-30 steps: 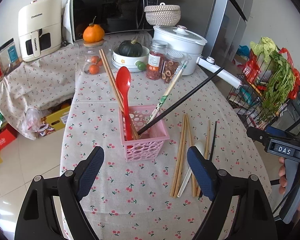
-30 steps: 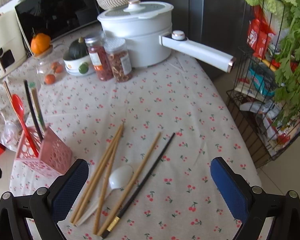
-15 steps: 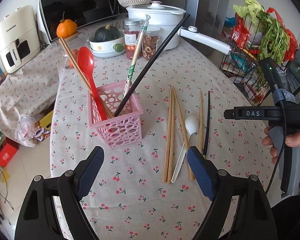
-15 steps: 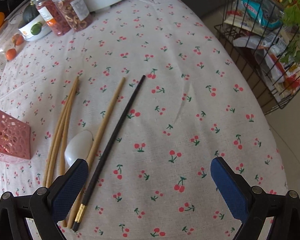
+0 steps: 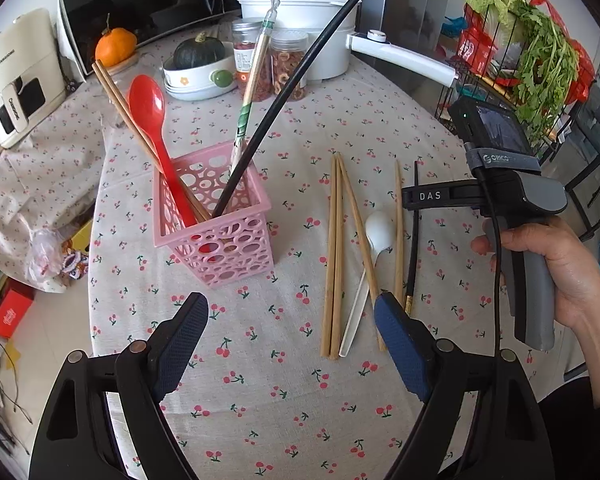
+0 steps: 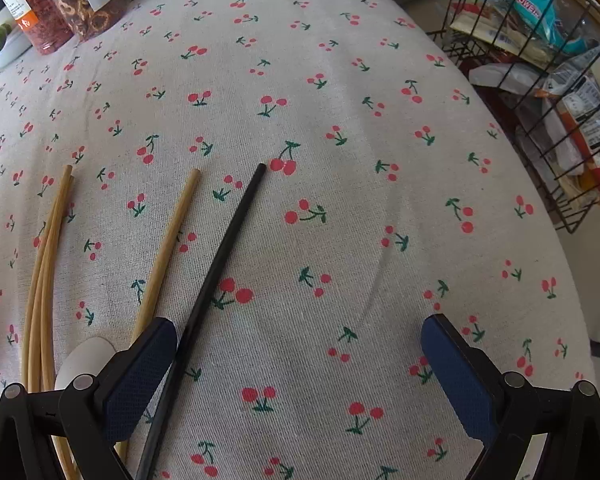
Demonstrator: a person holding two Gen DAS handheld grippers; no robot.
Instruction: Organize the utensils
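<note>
The black chopstick (image 6: 220, 264) lies flat on the cherry-print tablecloth (image 6: 340, 200), on the far side of the loose utensils from the pink basket (image 5: 216, 220). It is a thin, straight and stiff rod with a smooth, probably slippery surface, and it should be very light. Because it lies so low on the soft cloth, I judge that the pads must go down almost to the cloth and close across the rod, near its middle or a little toward the thick end with the gold band, so that it does not tip.

The right gripper (image 6: 300, 364) is wide open and holds nothing; it hangs low over the cloth, pointing steeply down, and the chopstick passes just inside its left pad. The left gripper (image 5: 292, 344) also stands wide open and empty, over bare cloth near the basket.

Between the basket and the black chopstick lie several bamboo chopsticks (image 5: 334, 256), matte, pale and a little rough, so easier to grip. Among them is a white spoon (image 5: 374, 240), glossy with a rounded bowl, maybe plastic or ceramic; I cannot tell.

The basket is light perforated plastic and already holds a red spoon (image 5: 152, 120), another black chopstick and some others standing tilted. It may slide or tip if something pushes it
</note>
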